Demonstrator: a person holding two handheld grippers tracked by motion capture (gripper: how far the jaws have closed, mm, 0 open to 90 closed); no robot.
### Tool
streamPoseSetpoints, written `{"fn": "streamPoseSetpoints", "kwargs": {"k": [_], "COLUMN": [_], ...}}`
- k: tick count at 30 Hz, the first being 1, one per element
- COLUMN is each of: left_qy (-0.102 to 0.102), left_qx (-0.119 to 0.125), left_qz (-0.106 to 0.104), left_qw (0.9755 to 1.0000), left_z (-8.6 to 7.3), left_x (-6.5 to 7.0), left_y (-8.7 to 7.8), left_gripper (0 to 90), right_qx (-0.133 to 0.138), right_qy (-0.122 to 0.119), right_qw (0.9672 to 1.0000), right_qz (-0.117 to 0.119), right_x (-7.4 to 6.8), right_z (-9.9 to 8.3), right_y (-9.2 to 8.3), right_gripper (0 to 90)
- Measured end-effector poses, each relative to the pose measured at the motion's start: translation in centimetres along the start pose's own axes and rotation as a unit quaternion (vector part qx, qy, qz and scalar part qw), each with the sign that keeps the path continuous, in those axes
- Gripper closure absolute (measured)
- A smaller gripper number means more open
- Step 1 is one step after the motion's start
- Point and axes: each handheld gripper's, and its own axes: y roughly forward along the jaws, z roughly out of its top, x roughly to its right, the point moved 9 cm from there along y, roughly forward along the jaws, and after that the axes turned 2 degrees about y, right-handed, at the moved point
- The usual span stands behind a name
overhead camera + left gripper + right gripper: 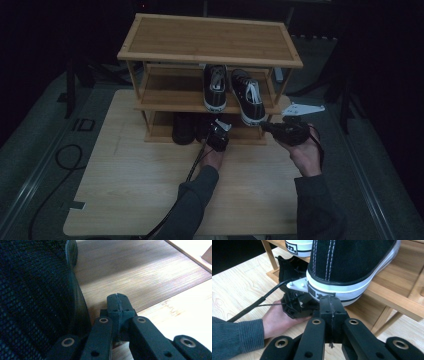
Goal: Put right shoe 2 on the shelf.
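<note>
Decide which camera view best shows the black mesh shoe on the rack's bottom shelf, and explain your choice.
The left gripper view: the black mesh shoe is close, its weave and sole edge clear. The high view shows it small and dark under the middle shelf. In the right gripper view, a dark shoe is partly hidden.

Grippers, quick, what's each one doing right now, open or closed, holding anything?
Left gripper: closed, holding nothing, beside the dark mesh shoe on the bottom shelf.
Right gripper: closed, holding nothing, at the heel of the black sneaker.
</note>
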Motion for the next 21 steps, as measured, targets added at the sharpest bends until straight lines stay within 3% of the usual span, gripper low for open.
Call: {"fn": "streamPoseSetpoints", "kwargs": {"k": [16, 21], "left_qy": [0.0, 0.0], "left_qx": [-0.001, -0.001], "left_qz": [0.0, 0.0], "left_qw": [1.0, 1.0], "left_z": [0.0, 0.0], "left_x": [0.0, 0.0], "left_y": [0.0, 0.0], "left_gripper": [90.0, 90.0], "right_qx": [-0.002, -0.004], "right_qy": [0.003, 0.001], "right_qw": [1.0, 1.0], "right_qz": [-0.006, 0.003], "right_x": [0.2, 0.0], "right_z": [0.8, 1.1], "right_y": [1.8, 2.3], "right_gripper": [90.0, 90.0]}}
